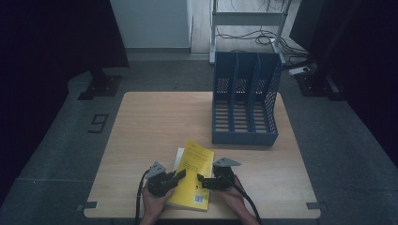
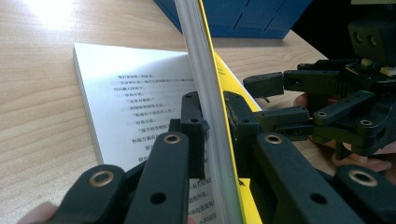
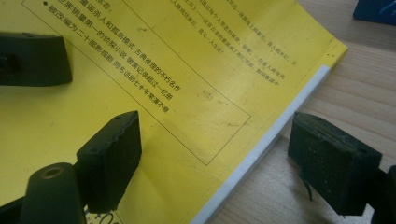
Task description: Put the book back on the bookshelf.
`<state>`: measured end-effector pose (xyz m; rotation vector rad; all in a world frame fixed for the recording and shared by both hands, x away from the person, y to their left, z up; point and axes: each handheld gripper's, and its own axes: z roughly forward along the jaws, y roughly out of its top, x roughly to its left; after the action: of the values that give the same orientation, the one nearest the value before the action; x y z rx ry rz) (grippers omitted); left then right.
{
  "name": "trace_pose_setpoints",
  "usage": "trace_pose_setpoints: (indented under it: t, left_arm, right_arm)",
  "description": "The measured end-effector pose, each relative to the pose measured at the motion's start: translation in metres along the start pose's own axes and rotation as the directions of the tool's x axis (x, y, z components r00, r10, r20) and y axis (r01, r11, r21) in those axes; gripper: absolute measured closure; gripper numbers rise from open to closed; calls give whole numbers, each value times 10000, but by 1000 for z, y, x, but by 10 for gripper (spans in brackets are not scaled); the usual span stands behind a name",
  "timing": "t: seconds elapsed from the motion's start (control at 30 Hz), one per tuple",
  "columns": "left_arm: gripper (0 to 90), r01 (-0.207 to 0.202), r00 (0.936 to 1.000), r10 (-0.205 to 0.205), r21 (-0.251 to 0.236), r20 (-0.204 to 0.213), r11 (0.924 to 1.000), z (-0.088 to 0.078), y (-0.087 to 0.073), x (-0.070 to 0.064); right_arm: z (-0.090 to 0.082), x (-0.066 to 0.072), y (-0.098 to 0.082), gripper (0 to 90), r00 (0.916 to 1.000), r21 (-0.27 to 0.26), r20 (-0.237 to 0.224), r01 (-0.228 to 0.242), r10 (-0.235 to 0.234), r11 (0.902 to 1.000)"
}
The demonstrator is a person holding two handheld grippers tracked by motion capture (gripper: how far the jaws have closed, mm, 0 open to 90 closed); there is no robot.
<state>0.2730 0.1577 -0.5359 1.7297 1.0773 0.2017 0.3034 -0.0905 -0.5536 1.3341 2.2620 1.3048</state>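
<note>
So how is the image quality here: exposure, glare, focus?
High view: dim, underexposed, dark at both sides. Left gripper view: glare washes out the table at top left, and the near jaws look soft. Right gripper view: evenly lit, with the yellow book and its print sharp.

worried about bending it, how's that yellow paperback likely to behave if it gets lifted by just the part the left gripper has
Probably floppy: the yellow paperback has a thin soft cover, and the left gripper pinches only a raised sheaf of pages and cover, so the unheld white pages would likely sag or fan open. It looks light and thin. The right gripper straddles its edge, open, and could steady it.
</note>
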Motion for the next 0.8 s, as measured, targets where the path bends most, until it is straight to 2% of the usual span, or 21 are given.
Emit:
trace_pose_setpoints:
  t: [0.3,0.53,0.8]
  left_arm:
    - [806,-330,9995,330,-219,-22,9992,-2,2,-4]
    - [811,-767,9970,767,-572,-15,9954,-7,4,-12]
    - [814,-924,9956,936,-802,102,9925,-10,6,-15]
  right_arm:
    - [-6,-8,2,189,9999,-99,58,-141,142,9999]
    - [-11,-13,4,190,9994,-338,-151,-312,307,9989]
    - [-16,-15,6,183,9993,-435,-335,-157,142,9989]
